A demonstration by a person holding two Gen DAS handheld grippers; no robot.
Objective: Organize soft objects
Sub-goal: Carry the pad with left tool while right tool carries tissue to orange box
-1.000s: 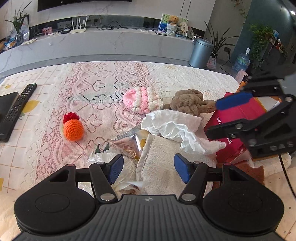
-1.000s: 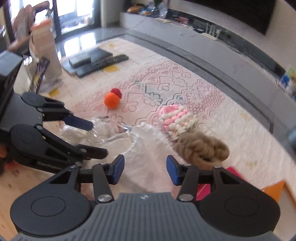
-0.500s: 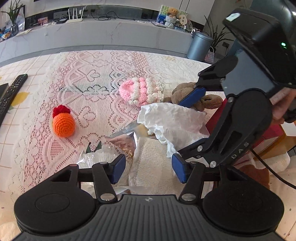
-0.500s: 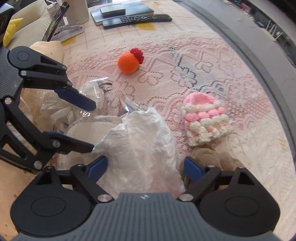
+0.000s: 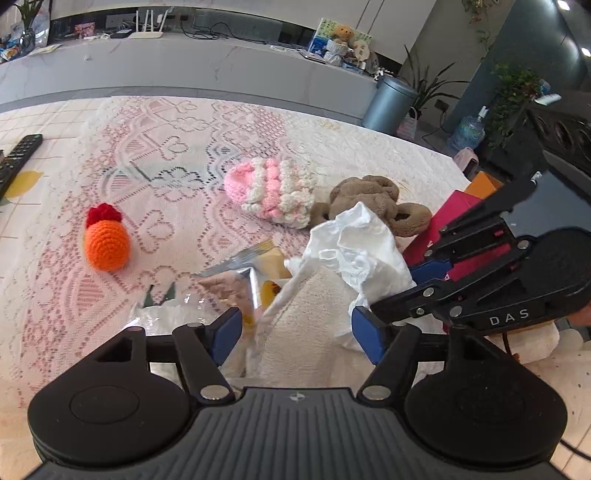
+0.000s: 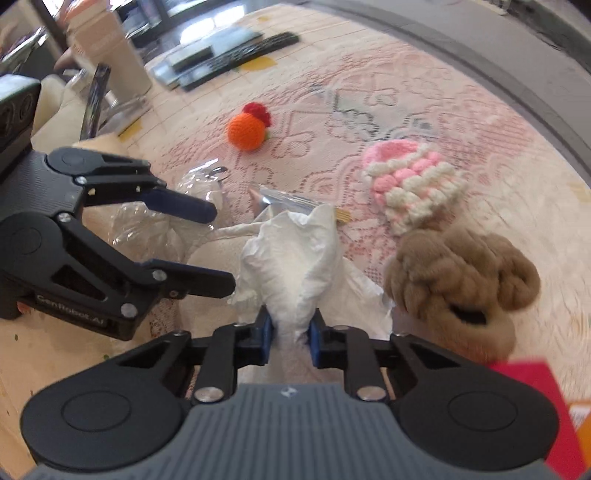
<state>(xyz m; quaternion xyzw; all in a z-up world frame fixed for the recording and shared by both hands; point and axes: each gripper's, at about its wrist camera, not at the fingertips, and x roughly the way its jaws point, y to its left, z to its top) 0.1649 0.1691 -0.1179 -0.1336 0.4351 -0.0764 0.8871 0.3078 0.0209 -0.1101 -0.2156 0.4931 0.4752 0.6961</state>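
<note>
1. A black remote control (image 5: 16, 158) lies at the left edge of the tabletop (image 5: 177, 147).
2. A grey metal bin (image 5: 388, 105) stands beyond the tabletop, beside a potted plant (image 5: 428, 85).
3. A white router (image 5: 144, 34) sits on the long grey shelf (image 5: 207, 70).

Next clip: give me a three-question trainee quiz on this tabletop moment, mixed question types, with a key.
1. True or false: the right tool is shut on the white crumpled cloth.
2. Which soft thing lies nearest the brown plush toy? A) the orange knitted ball B) the pink and white knitted hat C) the remote control
3. Fill in: the left tool stands ____, with nothing gripped between its blue pads.

Key:
1. True. Its jaws have just been closing, and the pads now press the cloth from both sides.
2. B. The hat lies right against the plush toy.
3. Open. It hangs over the cream towel.
</note>
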